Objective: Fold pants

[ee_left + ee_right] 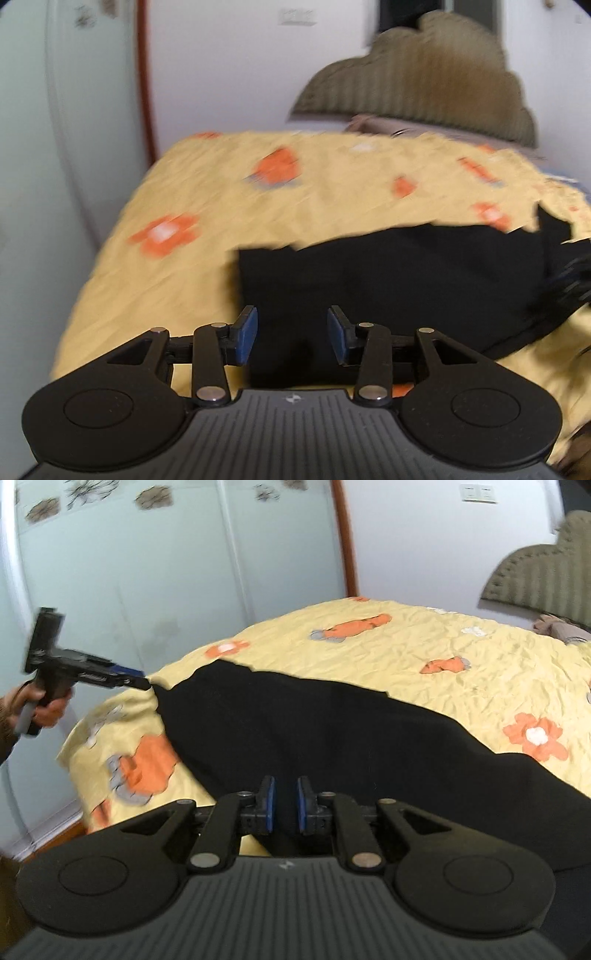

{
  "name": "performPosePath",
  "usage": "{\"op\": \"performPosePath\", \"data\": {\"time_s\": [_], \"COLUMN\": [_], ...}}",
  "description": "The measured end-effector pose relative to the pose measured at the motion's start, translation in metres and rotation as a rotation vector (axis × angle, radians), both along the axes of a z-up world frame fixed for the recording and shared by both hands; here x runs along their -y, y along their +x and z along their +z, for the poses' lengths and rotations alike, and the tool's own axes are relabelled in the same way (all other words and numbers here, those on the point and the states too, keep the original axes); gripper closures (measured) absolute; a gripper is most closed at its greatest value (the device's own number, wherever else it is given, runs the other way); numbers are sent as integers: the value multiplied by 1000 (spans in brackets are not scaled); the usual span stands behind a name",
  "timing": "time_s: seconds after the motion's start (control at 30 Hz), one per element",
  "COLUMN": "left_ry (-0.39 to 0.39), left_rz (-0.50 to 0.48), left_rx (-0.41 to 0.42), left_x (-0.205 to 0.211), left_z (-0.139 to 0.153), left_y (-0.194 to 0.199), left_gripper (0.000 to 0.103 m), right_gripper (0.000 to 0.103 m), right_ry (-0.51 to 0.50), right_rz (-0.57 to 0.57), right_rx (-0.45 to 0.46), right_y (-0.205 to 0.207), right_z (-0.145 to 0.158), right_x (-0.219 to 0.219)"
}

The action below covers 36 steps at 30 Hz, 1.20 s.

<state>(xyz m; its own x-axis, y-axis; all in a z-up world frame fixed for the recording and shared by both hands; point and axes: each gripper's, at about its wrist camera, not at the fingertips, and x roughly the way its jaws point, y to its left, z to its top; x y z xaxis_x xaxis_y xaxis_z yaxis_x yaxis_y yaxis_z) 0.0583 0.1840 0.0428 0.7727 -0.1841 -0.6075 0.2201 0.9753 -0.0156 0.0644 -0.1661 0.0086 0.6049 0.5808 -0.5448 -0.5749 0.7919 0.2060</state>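
Black pants (388, 273) lie spread on a yellow flowered bedspread (332, 177). My left gripper (291, 332) hovers at their near left corner, blue pads well apart and pressing on nothing. From the right wrist view the pants (332, 731) run as a wide band across the bed toward me. There the left gripper (142, 681) sits at the pants' far left corner, held by a person's hand (44, 709). My right gripper (286, 801) is over the pants' near edge, its pads a narrow gap apart with black cloth showing behind them.
The bed's foot corner (110, 760) drops off at left onto a wooden floor (48, 838). Pale sliding wardrobe doors (129, 572) stand close beyond it. A padded headboard (546, 579) and a small heap of cloth (557, 627) are at the far right.
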Motion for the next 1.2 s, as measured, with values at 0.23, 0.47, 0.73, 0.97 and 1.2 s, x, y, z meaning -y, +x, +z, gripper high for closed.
{"op": "performPosePath", "data": {"time_s": [0.23,0.47,0.73,0.97,1.2], "left_ry": [160,23,-9,23,-62], "left_rz": [-25,-274,-512,-556,-574], "left_rx": [-104,23,-10,-78,-193], "left_x": [60,168,308,349,354], "left_z": [-32,4,-24,-51,-66], "left_y": [22,20,37,47,51], "left_gripper": [33,33,33,33,33], "right_gripper": [90,87,81,79,63], "right_ry": [55,46,-18,-206,-339], "right_rz": [-118,-450,-880,-880,-787], "right_rx": [-175,-18,-9,-98,-90], "right_y": [15,-6,57,157,205], "right_z": [-46,-7,9,-24,-48], "right_x": [6,116,268,321,311]}}
